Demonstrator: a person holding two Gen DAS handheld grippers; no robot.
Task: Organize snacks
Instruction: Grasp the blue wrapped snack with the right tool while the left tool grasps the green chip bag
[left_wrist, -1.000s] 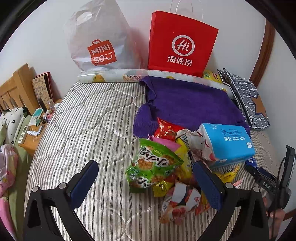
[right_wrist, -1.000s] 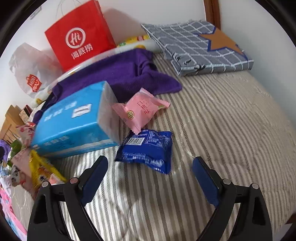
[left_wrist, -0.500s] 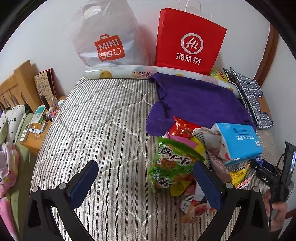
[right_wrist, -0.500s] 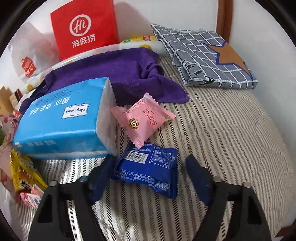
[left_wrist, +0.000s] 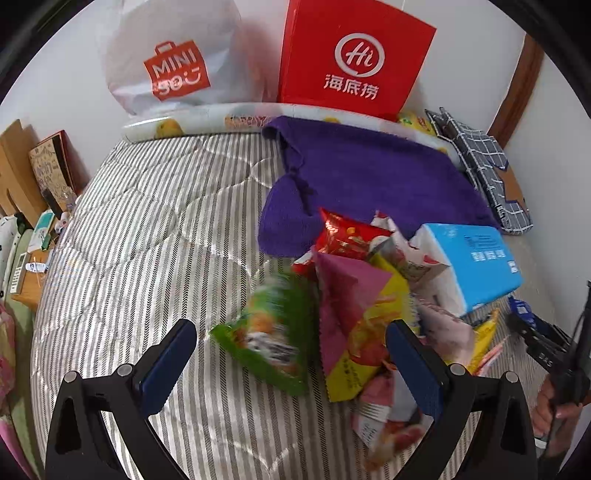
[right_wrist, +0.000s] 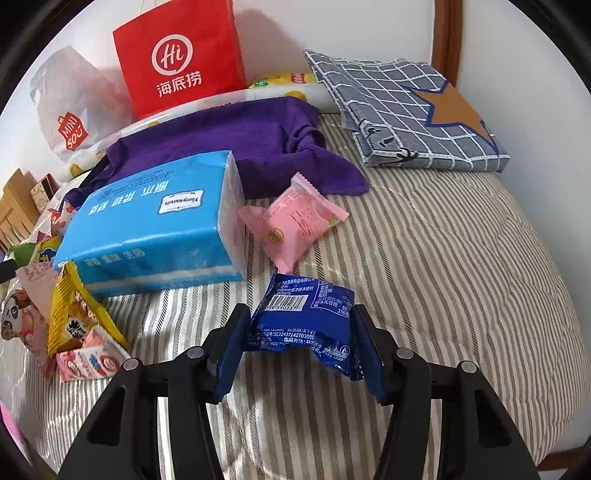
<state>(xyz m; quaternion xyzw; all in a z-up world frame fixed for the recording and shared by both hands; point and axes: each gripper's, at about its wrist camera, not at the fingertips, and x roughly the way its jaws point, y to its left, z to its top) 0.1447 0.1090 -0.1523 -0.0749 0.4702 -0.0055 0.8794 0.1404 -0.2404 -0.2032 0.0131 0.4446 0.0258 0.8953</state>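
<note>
The blue snack packet lies on the striped bed, its long axis crosswise, squeezed between the right gripper fingers at both short ends. Just beyond it lies the pink packet, beside the tissue pack. The left gripper hangs with fingers wide around the blurred green bag in the snack pile, not touching it.

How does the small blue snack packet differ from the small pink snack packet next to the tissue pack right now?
The crinkly dark blue snack packet sits clamped between the right gripper fingers; the pale pink snack packet lies free on the striped mattress. Blue shows a barcode; pink shows a round gold seal. Both are small sealed single-serve wrappers.
</note>
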